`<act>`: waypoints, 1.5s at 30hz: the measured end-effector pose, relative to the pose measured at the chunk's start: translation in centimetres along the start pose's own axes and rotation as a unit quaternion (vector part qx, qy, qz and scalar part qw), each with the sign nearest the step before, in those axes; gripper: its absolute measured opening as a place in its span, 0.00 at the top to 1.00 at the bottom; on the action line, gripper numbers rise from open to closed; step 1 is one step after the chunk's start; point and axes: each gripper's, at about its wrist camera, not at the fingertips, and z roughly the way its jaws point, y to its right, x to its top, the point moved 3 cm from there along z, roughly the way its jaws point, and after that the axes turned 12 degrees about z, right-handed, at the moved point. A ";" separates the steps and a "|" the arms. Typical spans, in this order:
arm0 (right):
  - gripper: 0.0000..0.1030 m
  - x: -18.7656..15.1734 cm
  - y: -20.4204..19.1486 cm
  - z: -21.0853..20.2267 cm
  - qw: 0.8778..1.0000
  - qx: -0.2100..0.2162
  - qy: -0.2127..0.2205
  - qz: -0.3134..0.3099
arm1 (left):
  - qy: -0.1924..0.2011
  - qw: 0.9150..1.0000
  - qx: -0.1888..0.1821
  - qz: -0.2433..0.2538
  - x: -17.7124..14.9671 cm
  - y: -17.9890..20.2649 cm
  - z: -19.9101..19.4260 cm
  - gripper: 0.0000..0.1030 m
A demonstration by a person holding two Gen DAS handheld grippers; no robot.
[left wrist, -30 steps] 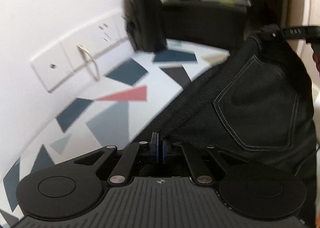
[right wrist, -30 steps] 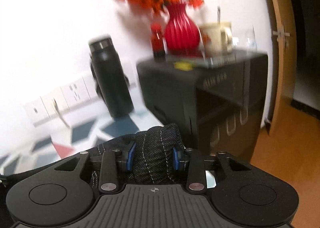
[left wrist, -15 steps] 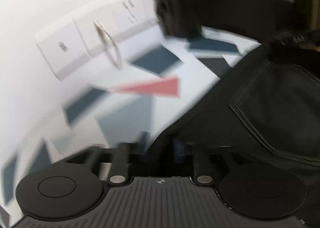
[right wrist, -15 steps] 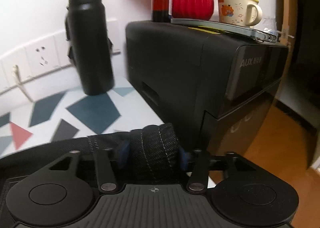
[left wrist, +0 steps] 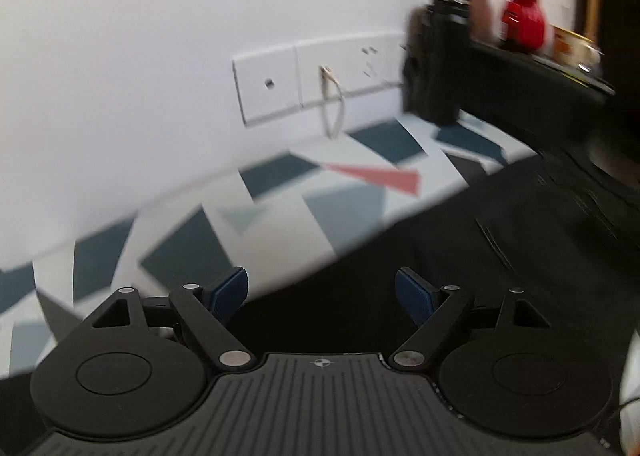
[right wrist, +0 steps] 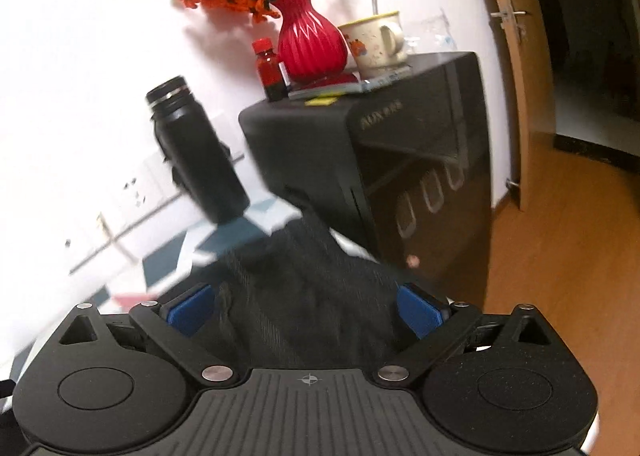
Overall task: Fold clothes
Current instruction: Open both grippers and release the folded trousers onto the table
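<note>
Dark denim is all I have to work with: the jeans (left wrist: 500,256) lie on the patterned table (left wrist: 280,216), filling the lower right of my left wrist view and running up and away toward the black cabinet (right wrist: 360,160) at the far end. Motion blur softens that view, so I cannot trace the seams well.

My left gripper (left wrist: 320,292) has its jaws opening, spread wide; the denim edge passes under the gap, but neither blue pad presses it. The cloth's border cuts diagonally, so the left pad sits over bare table and the right pad over fabric.

My right gripper (right wrist: 306,306) is also opening. A bunched ridge of the jeans (right wrist: 304,288) sits between its pads, loose, with clearance on both sides. That ridge runs straight ahead along the fingers and narrows toward the foot of the black bottle (right wrist: 200,152) and the cabinet.

The relation I care about: the garment's long axis seems to run from my left gripper across to the right one, with the bulk lying to the right of the left gripper and directly under the right. I judge a fold has just been laid and released, and the right hand is nearer whichever edge needs taking next. The cabinet stands close beyond the cloth, so any reach forward has little room.
</note>
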 end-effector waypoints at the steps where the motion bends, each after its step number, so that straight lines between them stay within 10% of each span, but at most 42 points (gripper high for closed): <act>1: 0.06 -0.7 0.1 -1.2 1.000 -0.004 -0.002 -0.002 | -0.004 1.000 -0.003 0.007 -1.0 0.5 -0.9 0.20; 6: 0.24 -5.4 0.6 -7.2 1.000 -0.014 -0.017 -0.014 | -0.038 0.999 -0.007 0.023 -6.6 1.6 -3.1 0.20; 17: 0.25 -20.6 -6.0 -10.7 0.989 0.060 -0.134 -0.031 | -0.079 0.994 0.011 -0.076 -17.2 -2.4 -8.9 0.20; 22: 0.86 -21.7 -6.5 -8.8 0.982 0.059 -0.176 0.047 | -0.072 0.986 0.016 -0.147 -20.5 -5.9 -12.2 0.20; 26: 0.88 -21.7 -7.4 -10.3 0.989 0.007 -0.150 0.014 | -0.070 0.954 0.040 -0.289 -24.8 -10.3 -14.4 0.20; 30: 0.67 -21.6 -8.3 -12.5 0.994 -0.056 -0.098 0.001 | -0.049 0.926 0.084 -0.365 -28.7 -13.4 -16.8 0.20; 34: 0.43 -21.4 -11.7 -15.0 0.996 0.016 -0.085 -0.009 | -0.011 0.903 0.137 -0.408 -31.0 -16.0 -19.2 0.20; 38: 0.43 -21.4 -16.5 -14.4 0.992 0.068 -0.099 -0.035 | -0.013 0.880 0.201 -0.430 -32.8 -19.4 -19.9 0.20; 45: 0.41 -21.8 -23.6 -12.8 0.982 0.124 -0.129 -0.069 | 0.035 0.826 0.198 -0.527 -35.4 -24.1 -20.1 0.27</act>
